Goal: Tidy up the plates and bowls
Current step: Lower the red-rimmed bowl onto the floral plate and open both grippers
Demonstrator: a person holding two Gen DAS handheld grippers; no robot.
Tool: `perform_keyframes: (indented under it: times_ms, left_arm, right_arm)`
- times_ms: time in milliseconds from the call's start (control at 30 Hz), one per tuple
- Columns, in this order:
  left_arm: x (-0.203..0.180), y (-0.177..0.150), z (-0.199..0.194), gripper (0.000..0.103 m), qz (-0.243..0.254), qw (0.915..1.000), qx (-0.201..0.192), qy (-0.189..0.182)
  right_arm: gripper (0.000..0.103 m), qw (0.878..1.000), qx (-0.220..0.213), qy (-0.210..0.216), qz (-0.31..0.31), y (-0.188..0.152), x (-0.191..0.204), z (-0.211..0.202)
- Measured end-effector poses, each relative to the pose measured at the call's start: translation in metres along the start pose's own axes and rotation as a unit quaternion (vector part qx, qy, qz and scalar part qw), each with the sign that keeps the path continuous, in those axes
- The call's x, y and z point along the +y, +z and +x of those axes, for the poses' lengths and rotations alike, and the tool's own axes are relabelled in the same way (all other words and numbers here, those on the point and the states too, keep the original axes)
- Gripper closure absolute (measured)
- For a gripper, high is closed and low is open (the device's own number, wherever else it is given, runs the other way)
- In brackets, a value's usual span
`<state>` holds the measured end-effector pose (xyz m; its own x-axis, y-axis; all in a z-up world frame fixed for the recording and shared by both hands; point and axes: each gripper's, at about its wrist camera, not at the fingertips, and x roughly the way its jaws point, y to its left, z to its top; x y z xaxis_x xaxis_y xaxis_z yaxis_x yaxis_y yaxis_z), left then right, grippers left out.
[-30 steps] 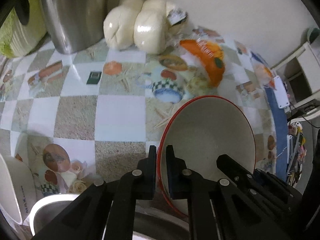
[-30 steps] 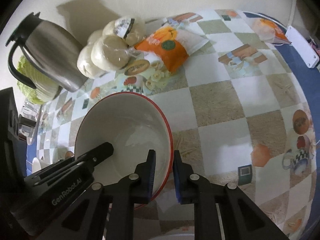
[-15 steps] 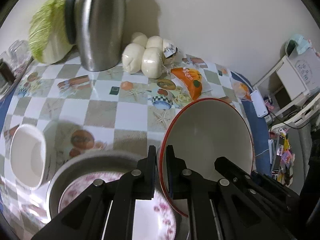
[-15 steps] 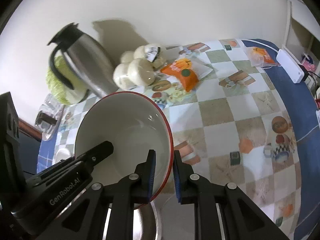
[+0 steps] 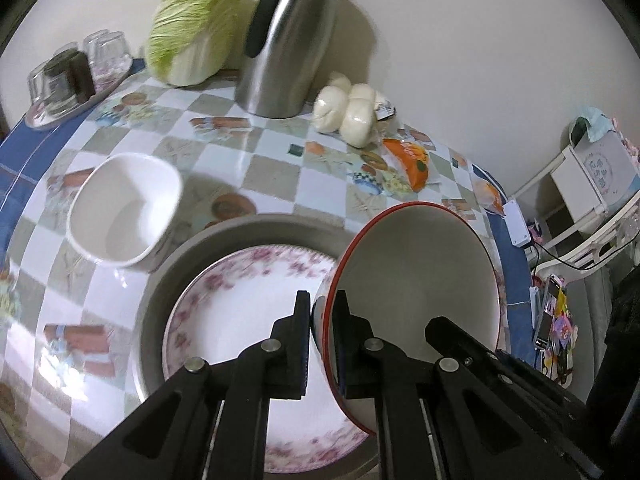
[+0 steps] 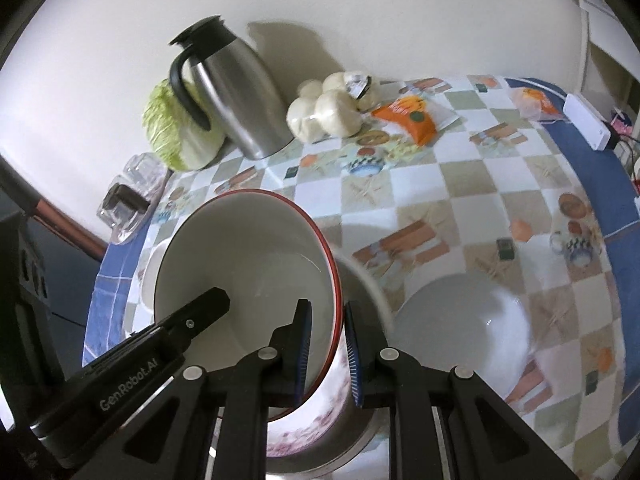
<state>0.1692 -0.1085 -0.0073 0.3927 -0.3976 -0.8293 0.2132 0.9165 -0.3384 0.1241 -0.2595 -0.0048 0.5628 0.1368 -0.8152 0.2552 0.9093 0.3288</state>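
Note:
Both grippers hold one red-rimmed white bowl [image 5: 416,280] by opposite sides of its rim, lifted above the table. My left gripper [image 5: 323,320] is shut on its left rim; my right gripper [image 6: 326,334] is shut on its right rim [image 6: 336,292]. Below it lies a pink-flowered plate [image 5: 240,320] on a larger grey plate [image 5: 160,280]. A square white bowl [image 5: 124,208] sits on the table to the left. A round white bowl [image 6: 464,320] sits to the right in the right wrist view.
At the back stand a steel jug [image 5: 288,48], a cabbage [image 5: 192,24], a bag of buns [image 5: 352,112], an orange packet [image 5: 412,160] and a tray of glasses [image 5: 68,76]. The table's right edge [image 5: 512,248] drops to a shelf and cables.
Both grippers have risen and pulled back with the red-rimmed bowl. The stacked plates, the square bowl and the round white bowl have come into view below.

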Motion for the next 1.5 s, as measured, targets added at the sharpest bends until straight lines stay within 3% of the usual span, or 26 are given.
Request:
perform_keyframes:
  times_ms: [600,1500]
  left_arm:
    - [0.042,-0.031,-0.004,0.093,-0.022,0.9996,0.013,0.008]
    - [0.057,-0.027,0.01,0.092,-0.034,0.9991,0.025,-0.005]
  right_arm:
    - [0.083,0.999,0.03,0.009,0.011,-0.043,0.025,0.018]
    - [0.083,0.999,0.025,0.007,0.019,-0.039,0.034,0.028]
